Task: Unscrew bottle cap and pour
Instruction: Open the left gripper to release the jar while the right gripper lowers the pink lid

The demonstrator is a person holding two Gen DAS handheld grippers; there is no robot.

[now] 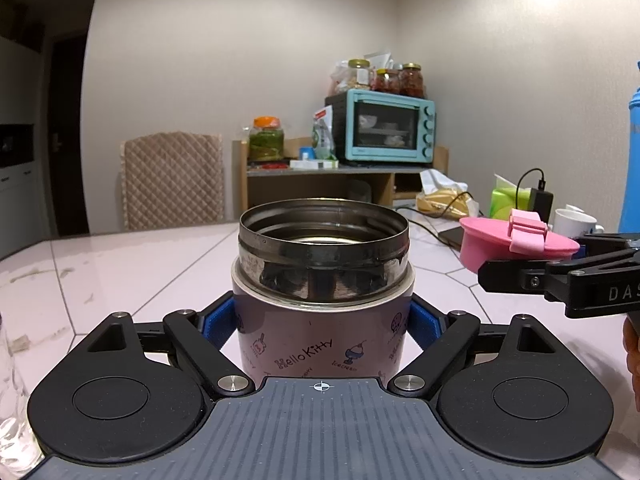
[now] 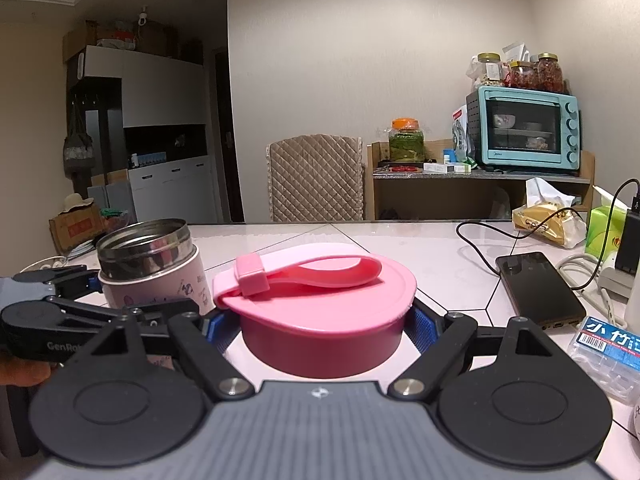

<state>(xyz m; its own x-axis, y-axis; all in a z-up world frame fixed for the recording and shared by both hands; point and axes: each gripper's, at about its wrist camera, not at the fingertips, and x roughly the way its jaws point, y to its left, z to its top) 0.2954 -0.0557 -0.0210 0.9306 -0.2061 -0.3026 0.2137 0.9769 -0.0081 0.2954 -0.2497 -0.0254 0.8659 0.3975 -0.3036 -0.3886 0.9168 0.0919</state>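
Observation:
A pink Hello Kitty food jar (image 1: 320,344) with an uncovered steel mouth (image 1: 324,224) stands upright on the pale table (image 1: 120,272). My left gripper (image 1: 320,322) is shut on its body, a blue pad (image 1: 218,328) pressing each side. In the right wrist view the same jar (image 2: 156,276) is at the left. The pink lid (image 2: 320,320), with a strap across its top, is off the jar and sits between the blue pads of my right gripper (image 2: 320,330), which is shut on it. The left wrist view shows that lid (image 1: 508,246) to the right of the jar.
A clear glass (image 1: 12,380) stands at the near left. A phone (image 2: 536,288) on a black cable, a plastic box (image 2: 608,344), a white mug (image 1: 576,220), a blue bottle (image 1: 632,160) and tissue packs crowd the right side. A padded chair (image 2: 316,176) stands beyond the table.

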